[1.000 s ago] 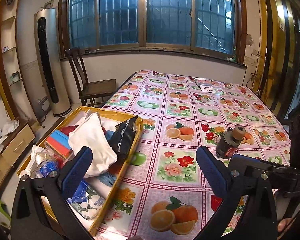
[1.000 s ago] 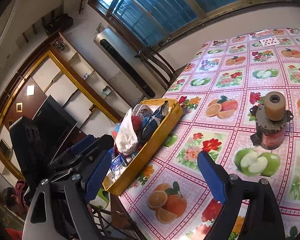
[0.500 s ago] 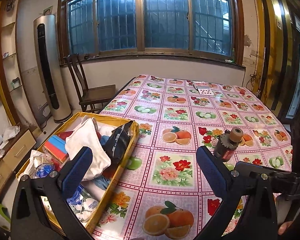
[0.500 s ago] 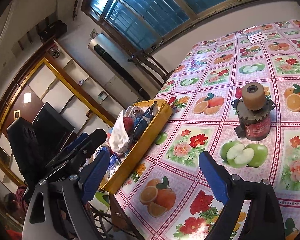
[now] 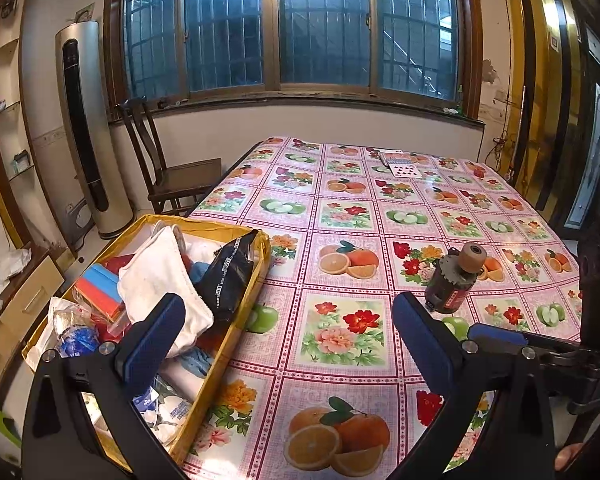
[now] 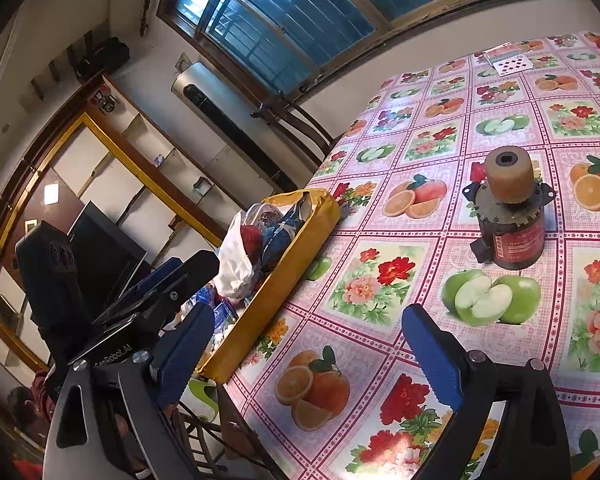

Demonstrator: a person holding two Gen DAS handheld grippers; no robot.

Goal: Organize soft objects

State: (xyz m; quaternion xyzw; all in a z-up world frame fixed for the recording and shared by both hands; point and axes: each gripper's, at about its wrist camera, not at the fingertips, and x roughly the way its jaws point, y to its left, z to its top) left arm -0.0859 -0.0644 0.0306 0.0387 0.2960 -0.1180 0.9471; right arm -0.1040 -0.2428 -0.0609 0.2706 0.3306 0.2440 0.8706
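A yellow box hangs over the table's left edge, holding soft things. Among them are a white cloth, a black pouch, a blue and red sponge and plastic bags. My left gripper is open and empty above the table, its left finger over the box. My right gripper is also open and empty, low over the tablecloth near the front edge. In the right wrist view the box lies left of it and the left gripper hovers beside the box.
A small motor with a brown roller stands upright on the fruit-print tablecloth. Playing cards lie at the far end. A wooden chair and a tower air conditioner stand left of the table.
Both grippers have drawn back and risen a little, so the table and box look farther away. Both stayed open and empty. Nothing on the table moved.
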